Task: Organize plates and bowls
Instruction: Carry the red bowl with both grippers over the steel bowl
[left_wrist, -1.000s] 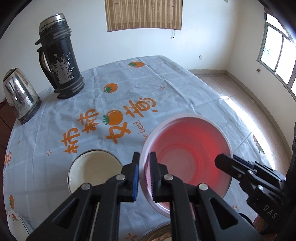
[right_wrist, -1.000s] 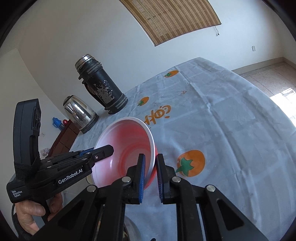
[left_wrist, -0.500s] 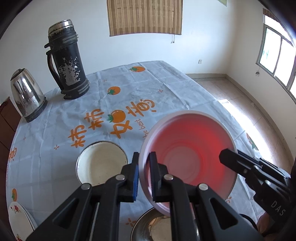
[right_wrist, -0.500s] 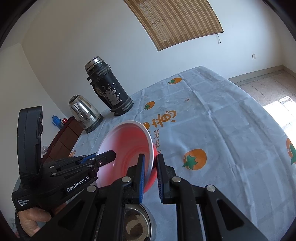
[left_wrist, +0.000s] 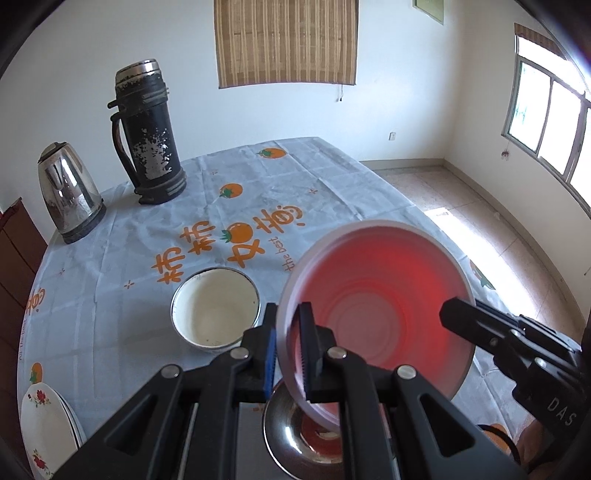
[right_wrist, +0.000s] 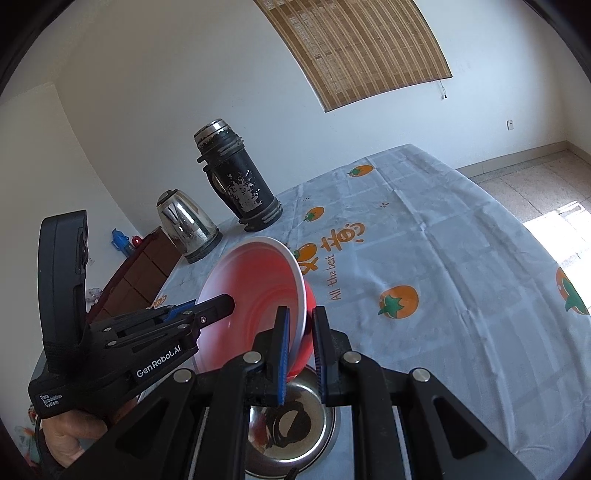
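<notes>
Holding red bowl up off worktop, both claws clamped on rim: left claw on near-left edge, right claw on opposite edge. Bowl tilted, mouth facing left claw's camera. Steel bowl sits directly below both claws, so next move is probably straight down, nesting red one into it. Needs levelling first or rim catches. White enamel bowl just left of left claw, flowered plates further left and nearer.
</notes>
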